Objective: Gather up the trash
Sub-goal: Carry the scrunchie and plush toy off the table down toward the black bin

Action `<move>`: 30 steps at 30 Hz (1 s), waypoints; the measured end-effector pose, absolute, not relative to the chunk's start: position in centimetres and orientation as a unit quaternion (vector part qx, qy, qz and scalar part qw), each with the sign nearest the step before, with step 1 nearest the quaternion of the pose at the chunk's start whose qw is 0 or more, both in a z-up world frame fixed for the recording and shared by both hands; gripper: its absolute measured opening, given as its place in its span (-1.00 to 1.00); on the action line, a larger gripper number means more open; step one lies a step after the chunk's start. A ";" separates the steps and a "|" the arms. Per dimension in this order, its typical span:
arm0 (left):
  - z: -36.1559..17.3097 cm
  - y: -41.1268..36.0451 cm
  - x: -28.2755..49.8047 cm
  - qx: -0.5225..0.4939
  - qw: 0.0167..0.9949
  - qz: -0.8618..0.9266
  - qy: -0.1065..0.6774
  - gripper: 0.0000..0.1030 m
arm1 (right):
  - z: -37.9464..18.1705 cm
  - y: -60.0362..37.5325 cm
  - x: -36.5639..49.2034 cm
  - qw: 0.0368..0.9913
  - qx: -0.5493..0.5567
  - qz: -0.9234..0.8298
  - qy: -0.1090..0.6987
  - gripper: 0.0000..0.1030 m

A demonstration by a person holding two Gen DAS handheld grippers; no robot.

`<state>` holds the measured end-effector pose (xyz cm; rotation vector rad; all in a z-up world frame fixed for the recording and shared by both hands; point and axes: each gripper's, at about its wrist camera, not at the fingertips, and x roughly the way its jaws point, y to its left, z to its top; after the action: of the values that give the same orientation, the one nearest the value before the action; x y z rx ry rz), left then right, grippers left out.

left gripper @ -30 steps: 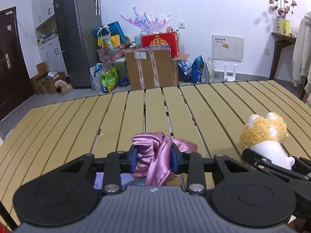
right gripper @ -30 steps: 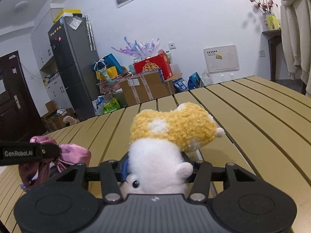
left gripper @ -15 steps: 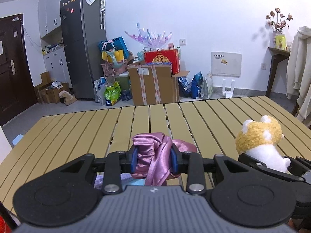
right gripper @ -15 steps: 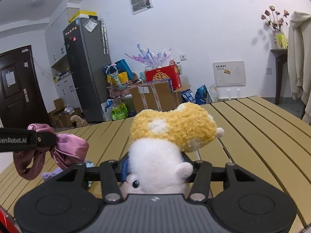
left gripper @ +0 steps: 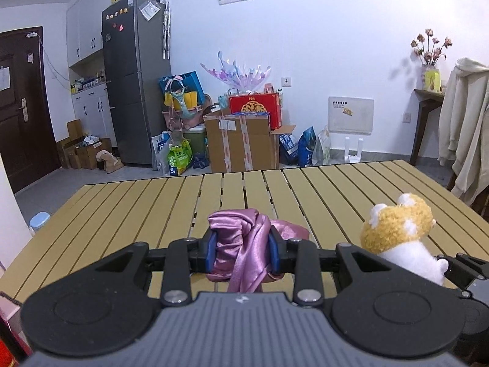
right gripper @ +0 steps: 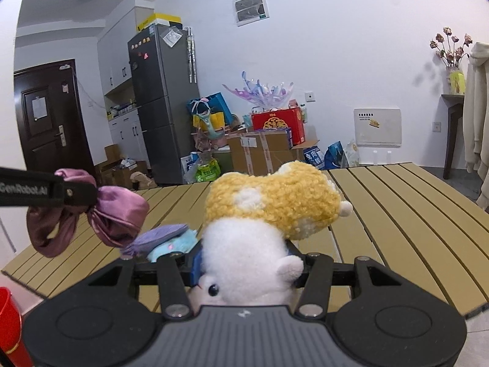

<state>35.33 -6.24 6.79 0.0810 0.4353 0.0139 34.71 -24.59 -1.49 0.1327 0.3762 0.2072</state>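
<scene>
Left gripper [left gripper: 243,249] clenched on pink satin cloth [left gripper: 241,244], off the slatted surface [left gripper: 336,189] | my right gripper [right gripper: 244,267] grasps plush toy [right gripper: 269,205] at 3 o'clock | both carried clear for binning

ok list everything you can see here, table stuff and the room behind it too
satin scrunchie: one, pink-purple, clamped in the left tongs, off the table
plush toy: one, yellow and white, clamped in the right tongs
small plush item: one, purple and light blue, lying on the table between both tongs
slatted table: one, tan
fridge: one, dark grey, back left
cardboard box: one large, brown, taped, by the far wall
red gift box: one, on the cardboard box
door: one, dark brown, far left
dried flowers: one bunch, on a shelf at right
left tongs: shut on the scrunchie
right tongs: shut on the plush toy
</scene>
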 end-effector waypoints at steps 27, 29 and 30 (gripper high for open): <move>4.4 -0.8 20.4 0.020 0.971 -0.004 0.238 -0.36 | -2.2 -20.9 18.9 0.967 -0.005 0.115 0.226 -0.04; 3.8 -0.6 19.8 0.020 0.970 -0.005 0.244 -0.36 | -2.7 -20.5 18.2 0.965 -0.011 0.116 0.234 -0.04; 3.4 -0.4 19.5 0.020 0.969 -0.006 0.248 -0.36 | -3.1 -20.4 17.8 0.964 -0.014 0.116 0.238 -0.04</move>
<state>19.49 -0.36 3.43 0.0401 0.5008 -0.0112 17.81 -20.36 -3.08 -0.0277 0.4827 0.2349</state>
